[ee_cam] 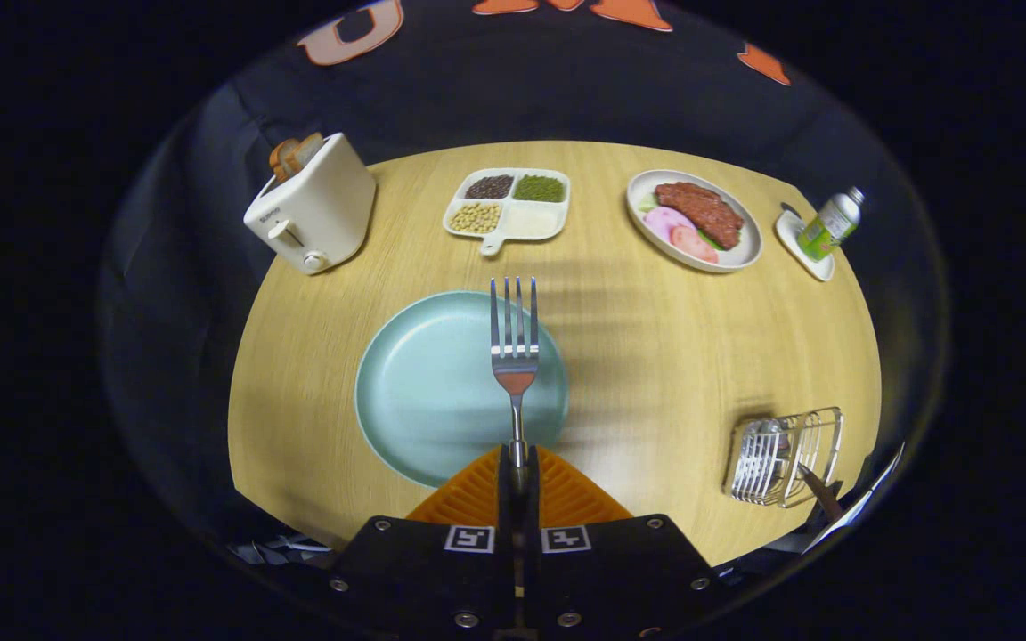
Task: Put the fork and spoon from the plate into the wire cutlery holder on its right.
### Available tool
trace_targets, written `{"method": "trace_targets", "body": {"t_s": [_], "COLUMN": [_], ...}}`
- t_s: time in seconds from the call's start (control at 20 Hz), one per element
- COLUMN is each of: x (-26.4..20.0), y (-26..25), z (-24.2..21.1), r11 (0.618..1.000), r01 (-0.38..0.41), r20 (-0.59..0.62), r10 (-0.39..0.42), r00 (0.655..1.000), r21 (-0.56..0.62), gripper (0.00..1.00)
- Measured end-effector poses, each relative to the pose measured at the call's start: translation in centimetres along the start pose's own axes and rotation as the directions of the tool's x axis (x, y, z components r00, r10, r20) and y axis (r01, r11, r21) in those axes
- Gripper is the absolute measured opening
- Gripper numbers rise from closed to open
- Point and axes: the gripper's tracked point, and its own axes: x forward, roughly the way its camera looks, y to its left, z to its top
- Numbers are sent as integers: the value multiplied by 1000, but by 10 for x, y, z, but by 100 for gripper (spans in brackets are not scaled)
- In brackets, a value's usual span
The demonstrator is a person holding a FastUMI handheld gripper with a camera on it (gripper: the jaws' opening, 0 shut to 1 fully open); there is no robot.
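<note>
My gripper (517, 463) is shut on the handle of a steel fork (514, 343), whose tines point straight ahead, raised above the light blue plate (424, 392). The orange ribbed fingers (468, 494) press the handle from both sides. Nothing lies on the visible part of the plate. To the right, near the table's near edge, stands the wire cutlery holder (785, 456), with what looks like a spoon handle (820, 494) sticking out of it toward me.
On the round wooden table (655, 356) stand a white toaster (313, 209) with bread at far left, a divided tray of beans (508, 203), a plate of meat (694, 219), and a small bottle on a dish (825, 227) at far right.
</note>
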Motion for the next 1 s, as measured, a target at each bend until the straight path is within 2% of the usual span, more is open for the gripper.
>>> {"method": "trace_targets", "body": {"t_s": [0.2, 0.45, 0.7, 0.9, 1.0], "x": [-31, -49, -45, -42, -43], "y": [-72, -154, -188, -200, -197], "z": [-13, -47, -82, -86, -78], "r11": [994, 972, 962, 965, 974], "r01": [87, 185, 229, 227, 197], "r20": [32, -10, -73, -71, -43], "r10": [-89, -185, -220, -219, -193], "r00": [995, 983, 973, 973, 980], "r21": [73, 147, 146, 132, 112], "gripper": [5, 5, 5, 8, 11]}}
